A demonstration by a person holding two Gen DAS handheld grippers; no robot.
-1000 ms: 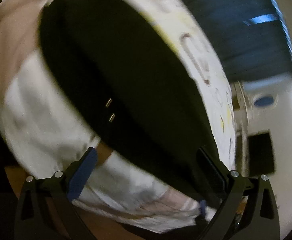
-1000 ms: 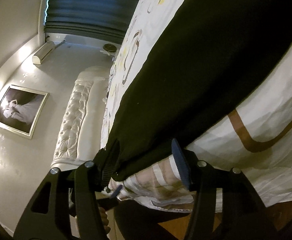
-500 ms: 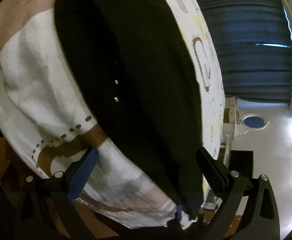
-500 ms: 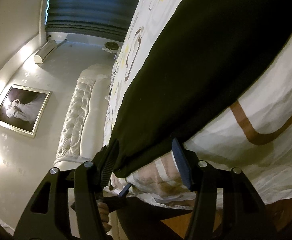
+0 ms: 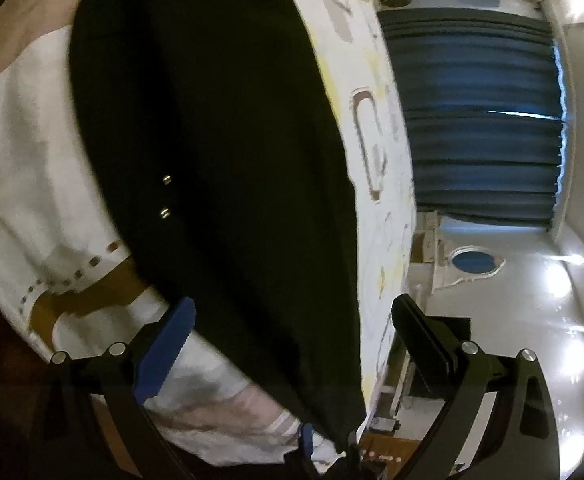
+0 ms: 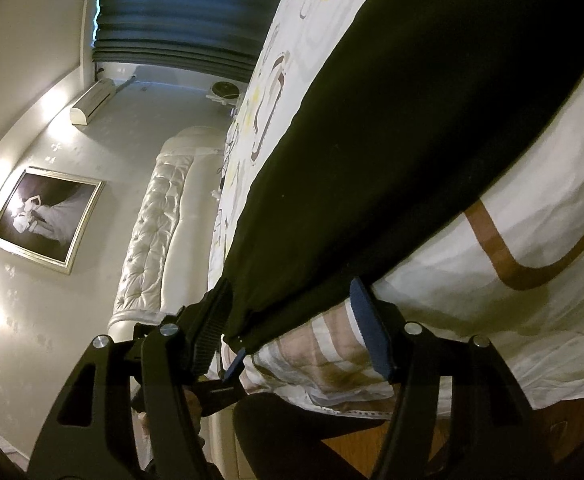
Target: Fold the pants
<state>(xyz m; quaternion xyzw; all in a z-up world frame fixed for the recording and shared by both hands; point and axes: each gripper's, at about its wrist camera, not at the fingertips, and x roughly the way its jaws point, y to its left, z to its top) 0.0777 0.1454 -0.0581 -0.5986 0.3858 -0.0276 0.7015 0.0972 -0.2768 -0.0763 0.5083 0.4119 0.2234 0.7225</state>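
On the bed (image 5: 31, 168), the pants (image 5: 219, 160) stretch lengthwise away from both gaping grippers (image 5: 292, 344) (image 6: 287, 320), hem between each one's fingers.

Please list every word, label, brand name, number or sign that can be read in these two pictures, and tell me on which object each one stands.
None: no readable text appears in either view.
Black fabric pants: two small metal studs, no label visible.
White patterned bedsheet: only shapes, no letters.
Silver-framed wall picture: an image, no caption.
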